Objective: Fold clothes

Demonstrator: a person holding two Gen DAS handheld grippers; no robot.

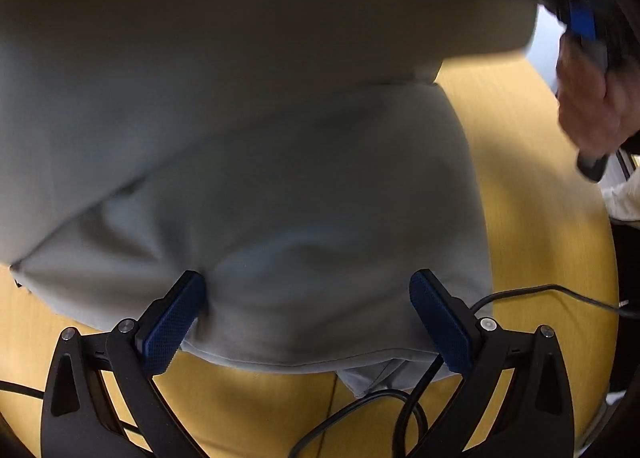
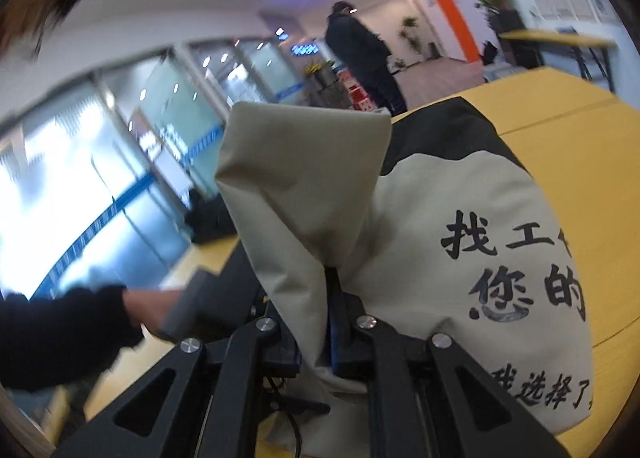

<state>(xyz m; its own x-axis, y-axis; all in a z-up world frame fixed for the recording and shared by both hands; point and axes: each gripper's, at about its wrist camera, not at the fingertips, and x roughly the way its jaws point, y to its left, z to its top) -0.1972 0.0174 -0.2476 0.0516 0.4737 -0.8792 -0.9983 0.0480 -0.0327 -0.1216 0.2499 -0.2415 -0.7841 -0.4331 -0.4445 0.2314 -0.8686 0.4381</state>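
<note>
A pale grey-beige garment (image 1: pixel 280 178) lies on the yellow wooden table (image 1: pixel 520 178). My left gripper (image 1: pixel 308 298) is open, its blue pads (image 1: pixel 176 322) spread wide and resting on the cloth near its front hem. My right gripper (image 2: pixel 332 298) is shut on a fold of the garment (image 2: pixel 460 258), whose black printed characters and dark collar area face this camera. The pinched flap (image 2: pixel 304 178) stands up above the jaws. In the left wrist view that flap hangs blurred over the top, with the right gripper (image 1: pixel 580 22) and its hand (image 1: pixel 588 106) at the upper right.
Black cables (image 1: pixel 400 406) trail over the table by the left gripper. A dark-sleeved hand (image 2: pixel 152 310) holds the left tool. A person (image 2: pixel 360 58) stands far back. Another table (image 2: pixel 560 36) and plants stand at the right, glass partitions at the left.
</note>
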